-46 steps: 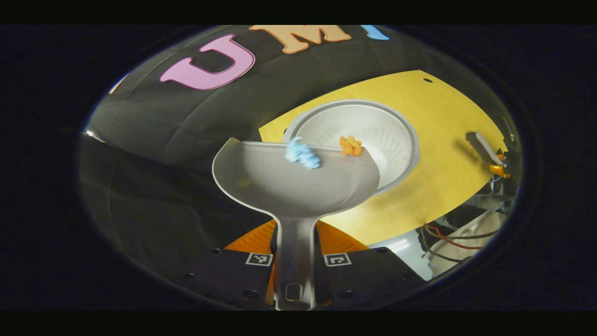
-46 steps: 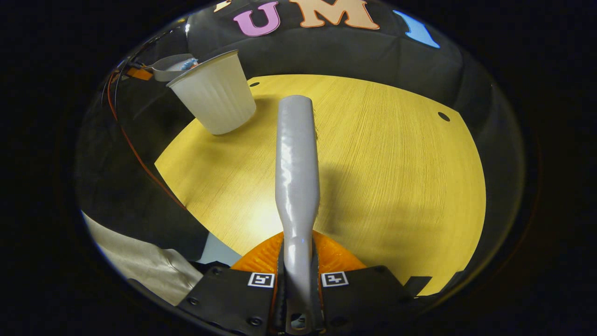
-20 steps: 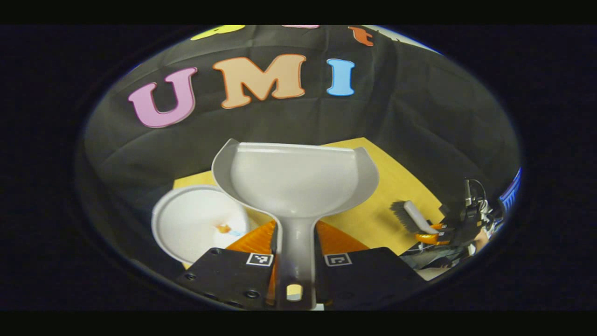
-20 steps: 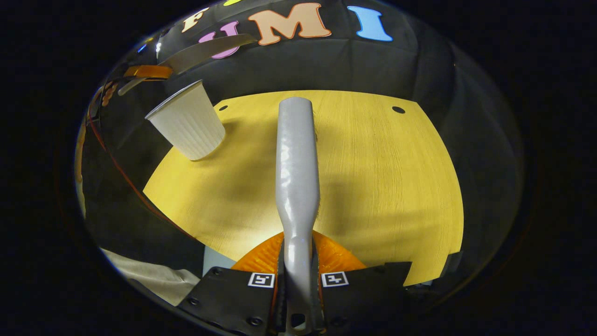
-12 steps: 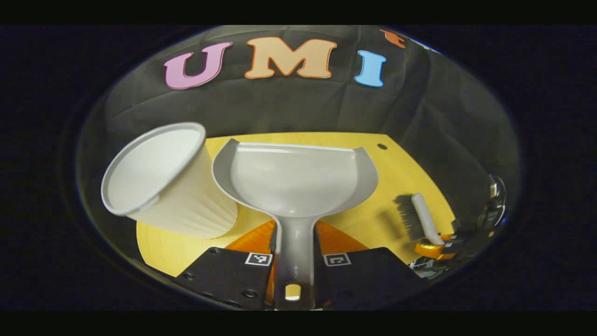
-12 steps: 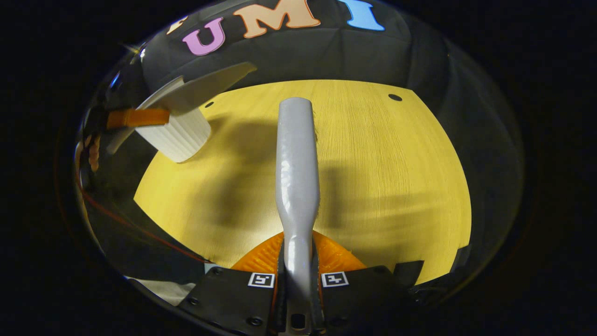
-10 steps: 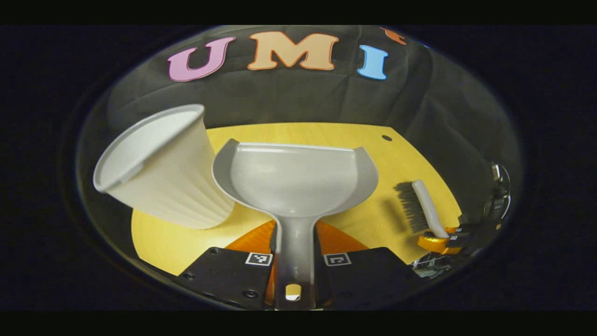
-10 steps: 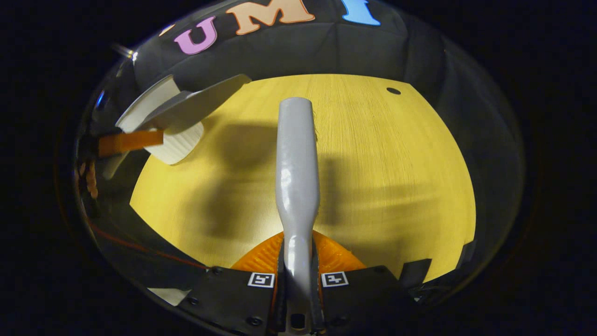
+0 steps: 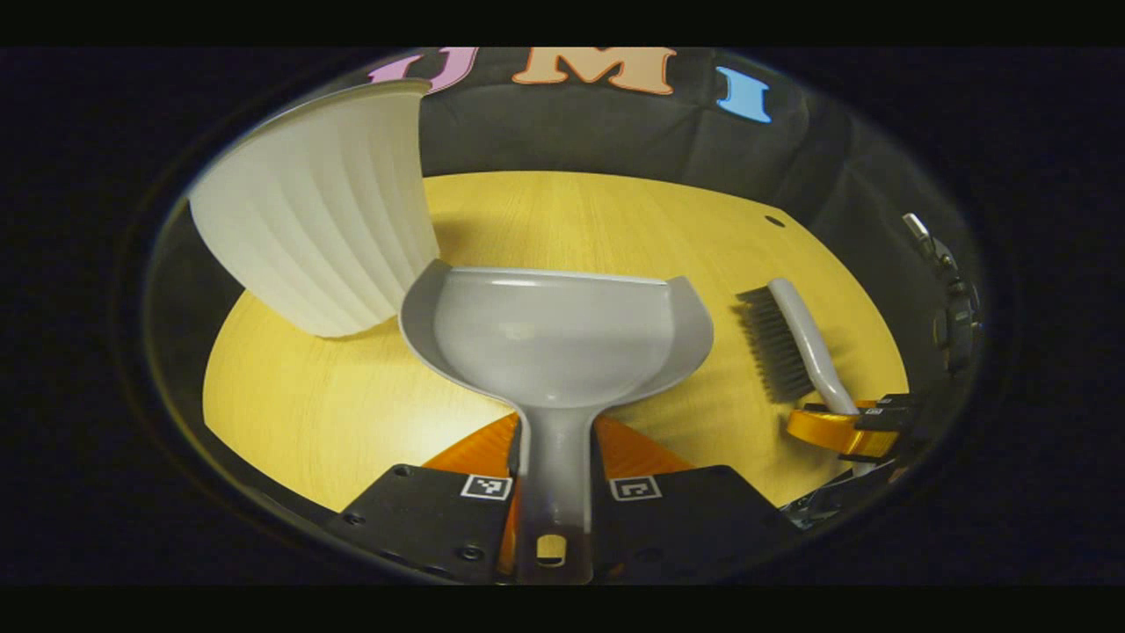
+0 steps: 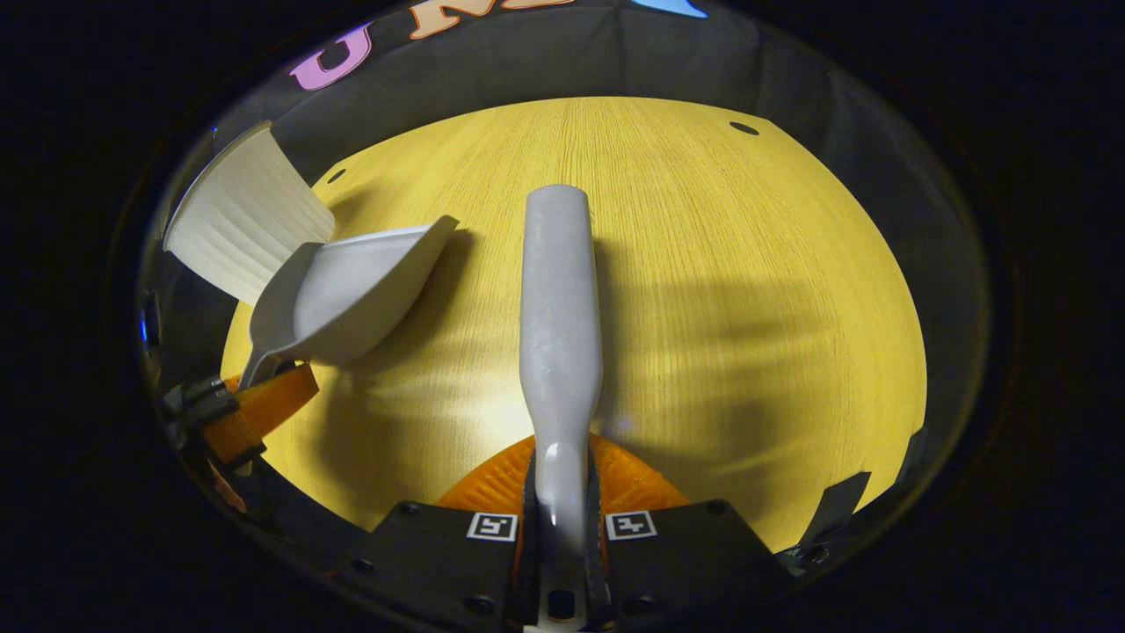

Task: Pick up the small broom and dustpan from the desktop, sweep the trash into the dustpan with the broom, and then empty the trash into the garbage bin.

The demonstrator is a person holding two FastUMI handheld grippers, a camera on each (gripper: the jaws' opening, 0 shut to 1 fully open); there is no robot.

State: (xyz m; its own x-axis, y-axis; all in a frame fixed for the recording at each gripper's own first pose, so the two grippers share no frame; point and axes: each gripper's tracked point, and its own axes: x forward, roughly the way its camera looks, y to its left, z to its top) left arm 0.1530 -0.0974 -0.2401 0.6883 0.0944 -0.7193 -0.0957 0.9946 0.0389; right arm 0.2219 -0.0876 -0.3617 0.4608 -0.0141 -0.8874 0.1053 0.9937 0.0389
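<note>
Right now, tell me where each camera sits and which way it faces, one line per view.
Left gripper view: rides the left claw, looking along the dustpan over the desktop, garbage bin beside.
Right gripper view: rides the right claw, looking along the broom handle.
Shared: dustpan, broom, bin, desktop; each shows the other claw.

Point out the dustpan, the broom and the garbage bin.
dustpan [image 9: 554, 338], left gripper view, inside of its scoop.
broom [image 9: 773, 347], left gripper view, its bristles.
garbage bin [image 9: 325, 229], left gripper view, its ribbed outer wall.
</note>
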